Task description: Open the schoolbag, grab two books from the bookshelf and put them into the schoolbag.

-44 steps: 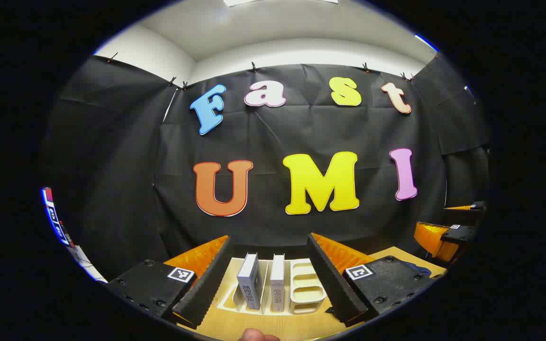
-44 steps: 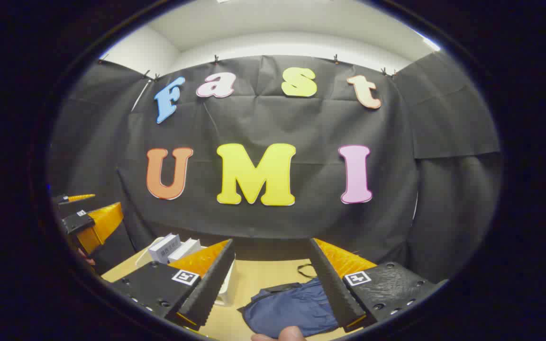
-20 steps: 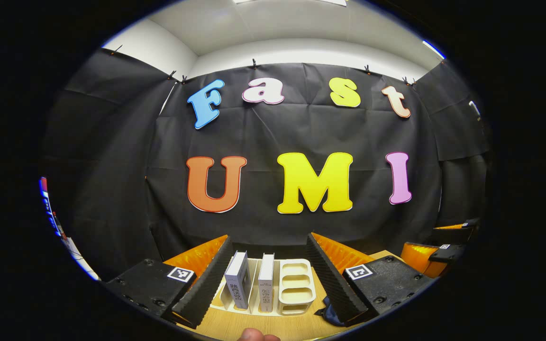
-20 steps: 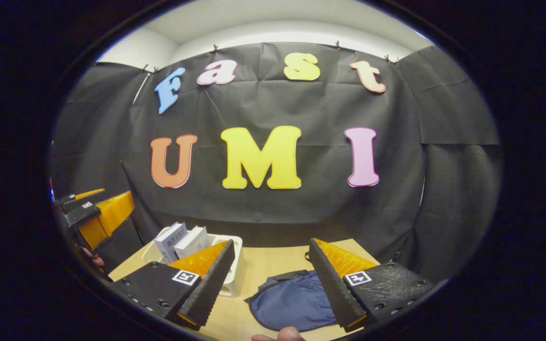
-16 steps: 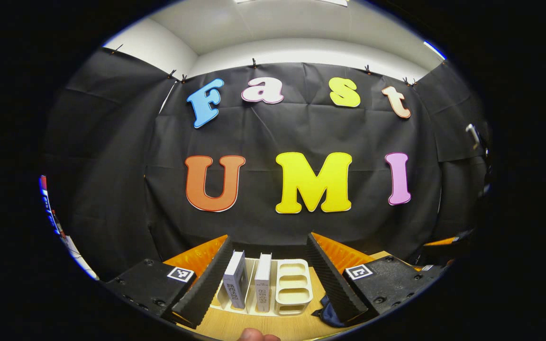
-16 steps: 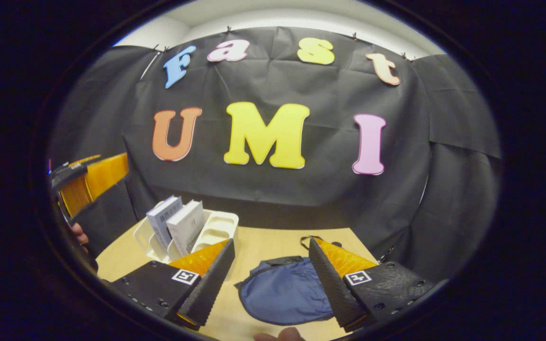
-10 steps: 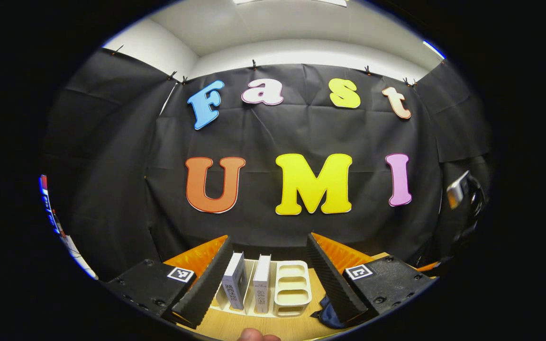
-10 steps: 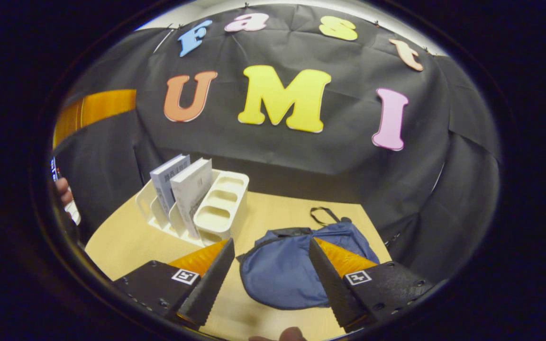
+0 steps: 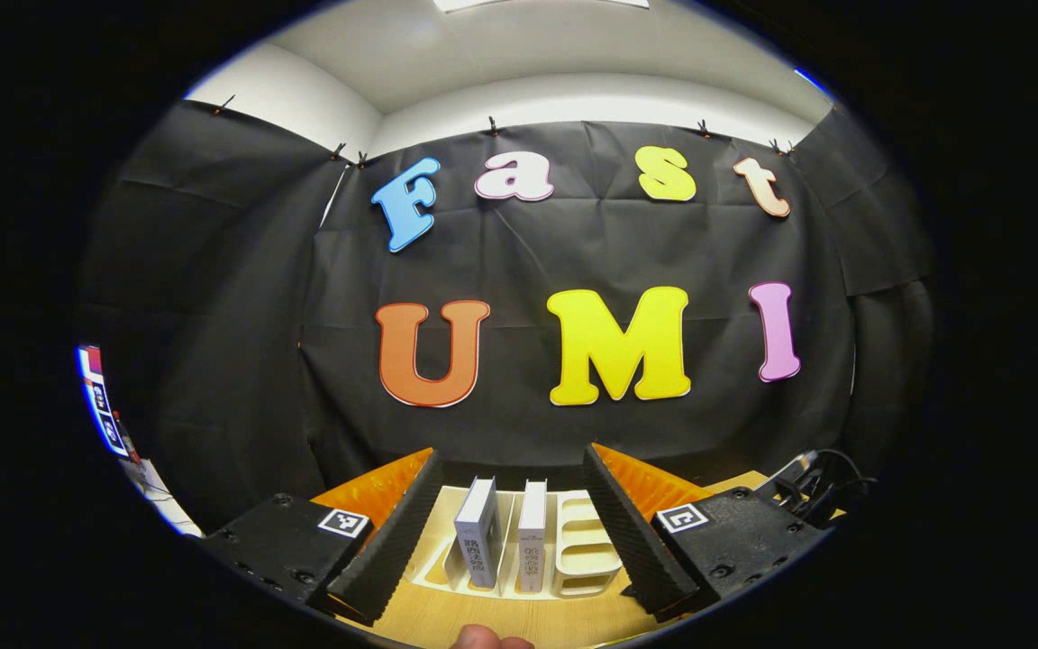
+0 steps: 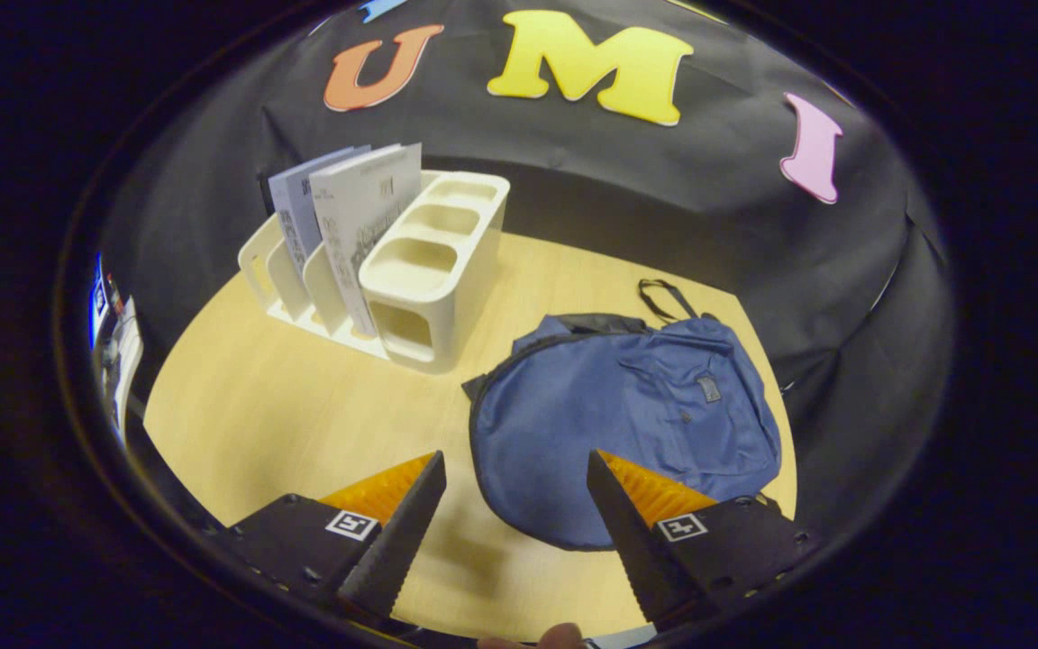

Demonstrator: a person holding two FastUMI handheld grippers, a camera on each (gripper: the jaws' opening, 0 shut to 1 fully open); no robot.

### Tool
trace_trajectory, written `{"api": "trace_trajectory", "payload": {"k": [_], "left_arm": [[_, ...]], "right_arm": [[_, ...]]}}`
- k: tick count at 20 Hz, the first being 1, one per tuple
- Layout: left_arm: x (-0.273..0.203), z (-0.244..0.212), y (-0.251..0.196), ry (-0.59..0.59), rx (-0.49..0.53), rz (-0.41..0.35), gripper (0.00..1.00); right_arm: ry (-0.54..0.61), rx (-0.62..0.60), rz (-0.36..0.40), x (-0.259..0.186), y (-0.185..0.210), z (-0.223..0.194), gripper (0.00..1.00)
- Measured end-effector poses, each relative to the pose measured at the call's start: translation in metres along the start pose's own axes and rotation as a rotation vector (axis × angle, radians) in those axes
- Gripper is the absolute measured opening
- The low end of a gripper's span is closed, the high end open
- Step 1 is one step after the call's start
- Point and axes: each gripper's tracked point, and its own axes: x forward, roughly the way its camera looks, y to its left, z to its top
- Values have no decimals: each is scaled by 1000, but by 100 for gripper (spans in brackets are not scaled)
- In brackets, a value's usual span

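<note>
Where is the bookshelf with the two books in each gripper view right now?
Left gripper view: the bookshelf sits low at centre, framed between the open left gripper's fingers.
Right gripper view: the bookshelf stands upper left on the wooden table, left of the schoolbag.
Shared landmark: the two books standing upright side by side in its slots.

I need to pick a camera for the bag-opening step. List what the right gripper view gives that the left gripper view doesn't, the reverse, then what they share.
Right gripper view: the blue schoolbag lying flat on the table, with the right gripper open above its near edge.
Left gripper view: the white ceiling, dark cables at the right, and the left gripper open, facing the rack head-on.
Shared: the cream bookshelf with two books standing in its slots.
</note>
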Motion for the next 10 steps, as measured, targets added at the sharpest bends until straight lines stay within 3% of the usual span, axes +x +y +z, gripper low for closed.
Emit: {"api": "trace_trajectory", "payload": {"k": [4,10], "left_arm": [[-4,-8,17,17,2,32,99],[-10,-11,38,30,19,79,100]], "right_arm": [[107,-80,-31,44,7,-21,99],[171,-171,-105,89,10,-33,96]]}}
